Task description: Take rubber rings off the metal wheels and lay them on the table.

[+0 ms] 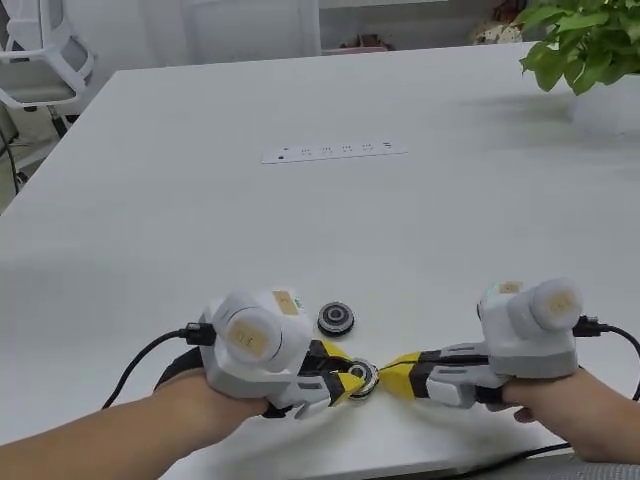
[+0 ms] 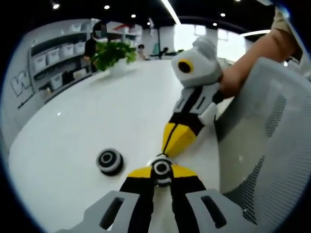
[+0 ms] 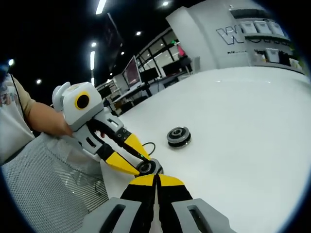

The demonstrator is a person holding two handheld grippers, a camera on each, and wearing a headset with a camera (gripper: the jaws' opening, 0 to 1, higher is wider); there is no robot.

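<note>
- Down at the near edge of the table (image 1: 300, 220), the left gripper (image 1: 347, 381) has its yellow-tipped jaws clamped on a small metal wheel (image 1: 361, 376), held just over the surface.
- The right gripper (image 1: 392, 376) comes in from the opposite side, jaws pressed narrow together, tips right at that wheel. Whether they pinch its rubber cannot be told.
- A second wheel (image 1: 336, 318), dark-rimmed, lies flat on the table just beyond the left gripper, close to the near edge.
- A sticker (image 1: 287, 300) sits on top of the left gripper, its print too small to read.
- A white power strip (image 1: 333, 152) lies towards the far edge, and a plant (image 1: 585, 40) stands at the far right corner.
- Large wall lettering (image 3: 232, 35) begins with "W"; the rest is not legible.
</note>
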